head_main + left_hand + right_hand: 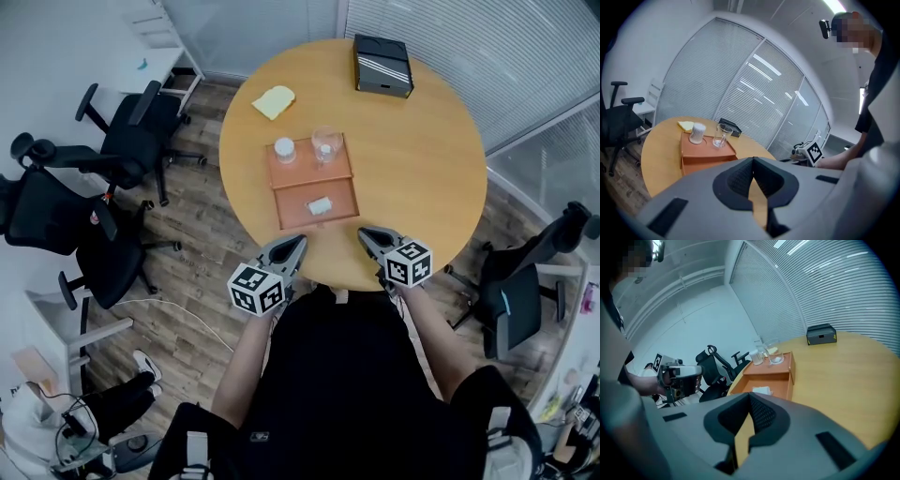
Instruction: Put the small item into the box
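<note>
- Head view first: the small white item (pixel 320 205) is lying in the near compartment of the orange tray (pixel 314 184), in the middle of the round tabletop (pixel 422 169).
- The left gripper (pixel 298 244) and right gripper (pixel 364 232) both hover at the near edge of the tabletop. Each has its jaws together with nothing in them, and the gripper views back that up.
- The item sits just far of both tips and roughly between them, so neither hand is clearly closer.
- From the right gripper view the item (pixel 762 390) is nearly dead ahead, just over the tray's near wall. From the left gripper view that wall hides it.
- Its long axis looks to run left-right, a bit skewed, so I'd pinch it across the short way, coming from the near side.
- I'm guessing the black box (pixel 382 65) is the target. It's at the far right, well apart from the tray, so I'd go with the right hand.
- The glass (pixel 326 145) is in the far compartment, out of the way.
</note>
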Tool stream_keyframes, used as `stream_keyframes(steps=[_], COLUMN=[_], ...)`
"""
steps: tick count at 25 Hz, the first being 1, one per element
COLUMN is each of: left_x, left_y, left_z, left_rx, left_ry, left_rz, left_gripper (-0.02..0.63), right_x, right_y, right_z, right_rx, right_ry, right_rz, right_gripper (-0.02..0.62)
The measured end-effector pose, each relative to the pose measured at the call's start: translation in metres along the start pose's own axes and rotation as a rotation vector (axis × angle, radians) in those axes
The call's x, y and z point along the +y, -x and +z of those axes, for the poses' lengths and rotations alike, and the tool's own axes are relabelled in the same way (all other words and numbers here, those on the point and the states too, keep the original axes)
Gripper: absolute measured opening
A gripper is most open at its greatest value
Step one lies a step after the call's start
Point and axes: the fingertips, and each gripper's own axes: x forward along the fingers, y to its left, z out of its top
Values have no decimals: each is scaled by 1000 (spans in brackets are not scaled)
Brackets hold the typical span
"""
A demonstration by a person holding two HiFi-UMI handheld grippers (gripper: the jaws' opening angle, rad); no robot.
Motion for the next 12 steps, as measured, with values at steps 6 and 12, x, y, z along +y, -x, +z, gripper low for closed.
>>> stream_keyframes(steps=[6,12], left_x=[5,8], left_y=[5,6], left_z=[-1,2], left_rx=[-1,-7], left_ry=[7,10], left_rz=[13,15], left_gripper=[6,6], right_x=[5,10], right_y=[0,-1], right_z=[2,6], right_rx=[-9,-21], right_ry=[5,3], right_rz=[-1,5], right_gripper=[5,5])
